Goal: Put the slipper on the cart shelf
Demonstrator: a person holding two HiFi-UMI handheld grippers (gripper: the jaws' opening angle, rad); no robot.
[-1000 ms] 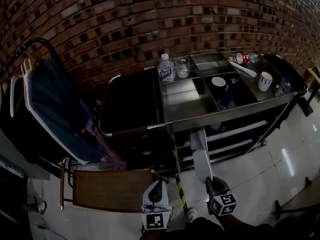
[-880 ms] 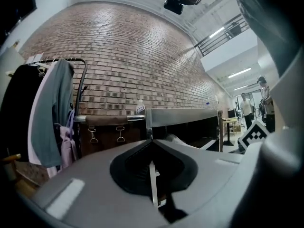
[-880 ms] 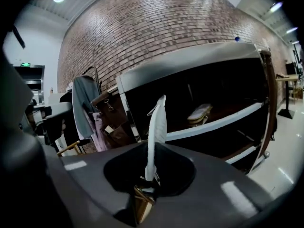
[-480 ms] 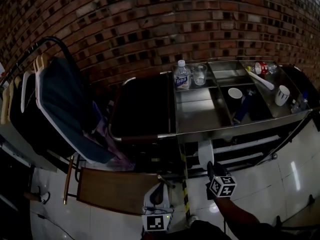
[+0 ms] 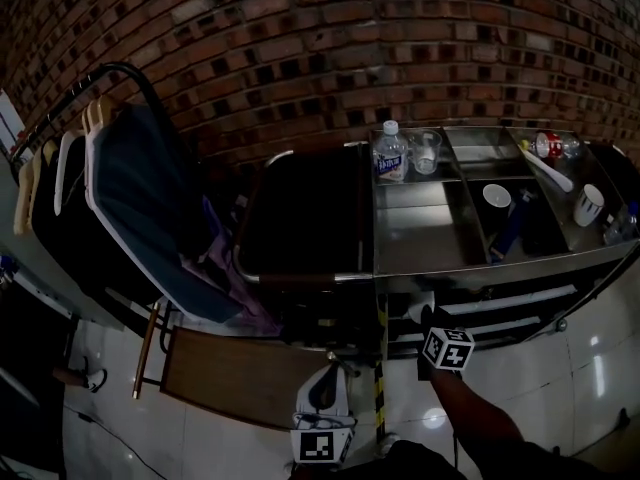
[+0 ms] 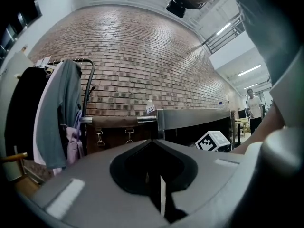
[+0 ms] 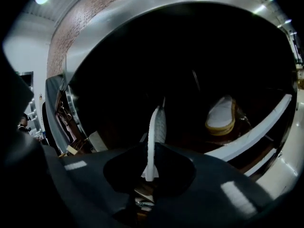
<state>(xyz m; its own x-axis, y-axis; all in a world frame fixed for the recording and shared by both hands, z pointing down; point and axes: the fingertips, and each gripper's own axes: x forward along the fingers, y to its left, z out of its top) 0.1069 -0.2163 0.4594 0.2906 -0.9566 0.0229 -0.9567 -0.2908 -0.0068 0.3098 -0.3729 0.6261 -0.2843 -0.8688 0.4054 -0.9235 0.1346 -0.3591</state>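
Observation:
My right gripper (image 5: 426,320) is shut on a white slipper (image 5: 418,311), whose toe reaches under the steel top (image 5: 430,240) of the cart; most of it is hidden there. In the right gripper view the slipper (image 7: 156,123) stands edge-on between the jaws of that gripper (image 7: 154,148) inside the dark shelf space. A second white slipper (image 7: 221,115) with a tan sole lies on the shelf to the right, behind the pale shelf rail (image 7: 259,129). My left gripper (image 5: 327,373) hangs low in the middle, shut and holding nothing; the left gripper view shows it (image 6: 153,144) pointing at the cart.
A clothes rack (image 5: 125,193) with hanging garments stands at left. A black bag (image 5: 300,208) hangs on the cart's left end, above a brown wooden board (image 5: 235,376). On top are a water bottle (image 5: 390,154), a glass (image 5: 424,151) and two white cups (image 5: 495,196).
My right gripper has pushed forward and slightly down with the slipper, which now reaches under the cart top. The left gripper has barely shifted. The head view has swung left.

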